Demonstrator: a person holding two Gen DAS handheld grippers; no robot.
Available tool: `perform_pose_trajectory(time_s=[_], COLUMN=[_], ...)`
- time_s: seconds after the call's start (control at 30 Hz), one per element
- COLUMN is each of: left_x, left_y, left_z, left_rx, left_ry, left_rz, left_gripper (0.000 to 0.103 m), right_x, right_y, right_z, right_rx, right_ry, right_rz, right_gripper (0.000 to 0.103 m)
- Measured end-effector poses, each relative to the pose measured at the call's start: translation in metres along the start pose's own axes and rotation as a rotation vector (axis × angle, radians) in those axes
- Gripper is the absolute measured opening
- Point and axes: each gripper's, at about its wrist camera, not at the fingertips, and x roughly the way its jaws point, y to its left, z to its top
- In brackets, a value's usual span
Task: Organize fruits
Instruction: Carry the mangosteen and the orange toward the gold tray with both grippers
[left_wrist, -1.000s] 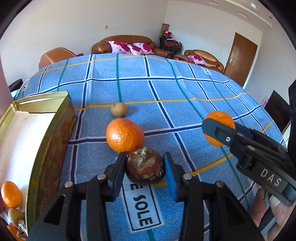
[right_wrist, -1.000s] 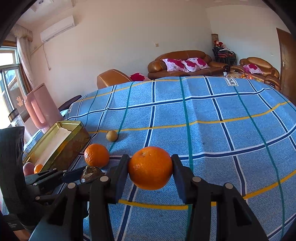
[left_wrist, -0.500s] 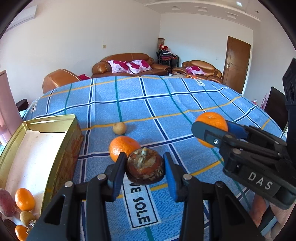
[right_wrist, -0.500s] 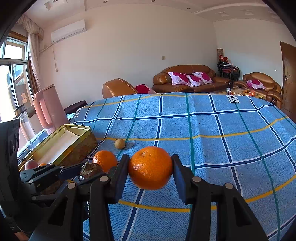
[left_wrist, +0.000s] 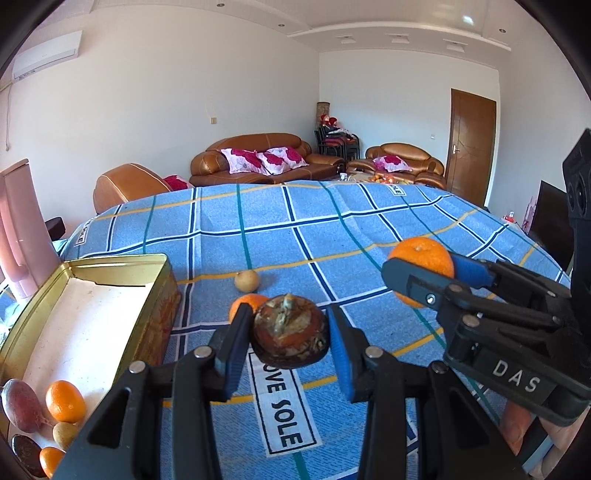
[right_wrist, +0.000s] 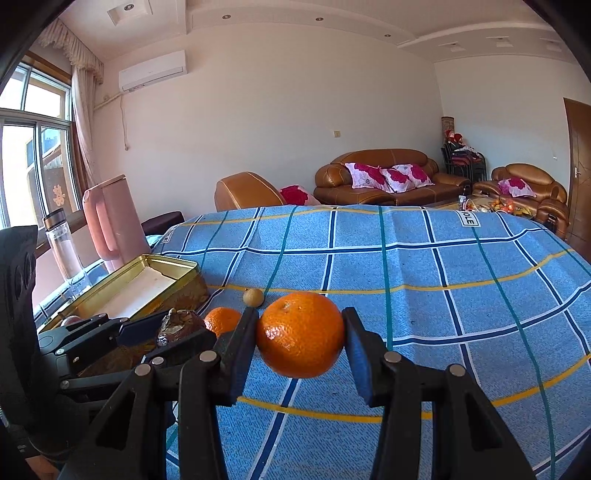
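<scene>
Home living rm: brown leather sofas (right_wrist: 384, 177) w/ floral cushions (right_wrist: 388, 176) sitting along far wall, AC unit (right_wrist: 152, 70) hanging by curtained window (right_wrist: 33, 144), wooden door (left_wrist: 471, 147) standing shut, checked blue cloth (right_wrist: 406, 266) covering table.

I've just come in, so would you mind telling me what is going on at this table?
A person is sorting fruit with a handheld gripper in each hand. The left gripper is shut on a dark brown fruit, and the right gripper is shut on an orange; both are held above the blue checked cloth. A gold tin on the left already holds several fruits, while a second orange and a small tan fruit lie on the cloth.
</scene>
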Motion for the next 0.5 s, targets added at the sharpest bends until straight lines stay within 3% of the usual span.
perform_pose_trajectory(time_s=[0.5], left_x=[-0.017], left_y=[-0.002], left_z=[-0.004], left_rx=[0.022], left_ry=[-0.071], left_rz=[0.028], left_gripper=[0.042], right_x=[-0.014], right_y=[0.009], right_z=[-0.002], right_rx=[-0.041], right_ry=[-0.067], right_rz=[0.001], right_gripper=[0.048])
